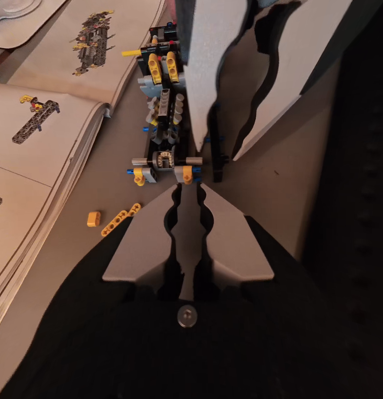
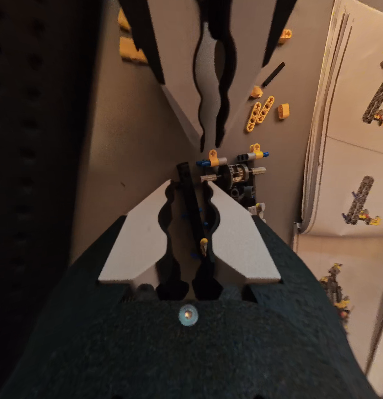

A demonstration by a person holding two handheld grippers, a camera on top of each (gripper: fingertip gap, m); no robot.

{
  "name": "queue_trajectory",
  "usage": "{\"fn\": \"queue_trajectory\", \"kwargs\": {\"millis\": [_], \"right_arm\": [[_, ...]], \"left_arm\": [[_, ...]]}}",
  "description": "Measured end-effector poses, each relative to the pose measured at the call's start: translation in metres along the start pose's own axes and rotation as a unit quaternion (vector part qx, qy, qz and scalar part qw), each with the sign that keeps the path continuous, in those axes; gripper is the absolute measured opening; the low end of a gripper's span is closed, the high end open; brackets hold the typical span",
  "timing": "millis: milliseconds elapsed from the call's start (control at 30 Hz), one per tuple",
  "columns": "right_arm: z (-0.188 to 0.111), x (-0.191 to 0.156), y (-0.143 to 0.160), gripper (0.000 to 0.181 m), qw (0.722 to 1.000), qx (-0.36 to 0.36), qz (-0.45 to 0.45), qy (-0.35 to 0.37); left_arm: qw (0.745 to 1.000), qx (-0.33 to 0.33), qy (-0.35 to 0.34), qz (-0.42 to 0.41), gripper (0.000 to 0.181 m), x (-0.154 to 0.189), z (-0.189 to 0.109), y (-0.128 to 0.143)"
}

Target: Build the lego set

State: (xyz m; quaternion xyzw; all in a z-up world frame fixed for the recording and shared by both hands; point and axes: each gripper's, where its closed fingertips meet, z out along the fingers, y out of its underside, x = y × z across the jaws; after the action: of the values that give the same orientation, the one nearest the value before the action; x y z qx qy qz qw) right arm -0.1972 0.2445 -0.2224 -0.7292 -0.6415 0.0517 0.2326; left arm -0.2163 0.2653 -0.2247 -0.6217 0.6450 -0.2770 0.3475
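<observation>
In the left wrist view, the left tool (image 1: 189, 183) hangs low over the table (image 1: 261, 190) with its two pale fingers slightly spread and nothing between them; the tips sit just short of the near end of the lego assembly (image 1: 164, 121). That assembly lies lengthwise on the table, a black frame with yellow connectors, grey cylinders and a gear housing at the near end. Opposite, the right tool (image 1: 216, 154) comes in from the top, its fingers on either side of a long black beam (image 1: 217, 155) just right of the assembly. The table is a plain beige-grey surface. To the left an open instruction book (image 1: 45, 151) lies flat, its pages showing build pictures. Between book and left tool rest a small yellow block (image 1: 93, 219) and two thin yellow liftarms (image 1: 119, 220). The far right is dark.

In the right wrist view, the right tool (image 2: 187, 182) pinches the black beam (image 2: 191, 207), which runs slanted between its fingers and carries blue pins and a yellow piece. The left tool (image 2: 210, 148) points down from the top, jaws narrowly parted. The assembly (image 2: 235, 172) sits just right of the beam's far end. Loose yellow pieces (image 2: 259, 113) and a black axle (image 2: 272, 74) lie beyond, near the book (image 2: 348, 151) at right. A dark perforated panel (image 2: 35, 151) fills the left edge.
</observation>
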Motion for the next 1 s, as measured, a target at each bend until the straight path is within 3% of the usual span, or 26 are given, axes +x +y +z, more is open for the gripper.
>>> {"fn": "queue_trajectory", "kwargs": {"millis": [200,467,1000], "right_arm": [[0.006,0.000,0.003,0.013,0.999,-0.012,-0.043,0.024],[0.007,0.000,0.001,0.011,0.997,-0.001,-0.058,0.041],[0.004,0.000,0.001,0.011,0.995,-0.035,0.011,-0.088]], "left_arm": [[1.000,0.004,-0.018,0.020,0.018,-0.006,0.004,-0.005],[0.998,-0.004,-0.012,0.055,0.008,0.000,0.011,0.000],[0.997,0.002,0.005,0.081,0.007,0.006,0.010,0.001]]}}
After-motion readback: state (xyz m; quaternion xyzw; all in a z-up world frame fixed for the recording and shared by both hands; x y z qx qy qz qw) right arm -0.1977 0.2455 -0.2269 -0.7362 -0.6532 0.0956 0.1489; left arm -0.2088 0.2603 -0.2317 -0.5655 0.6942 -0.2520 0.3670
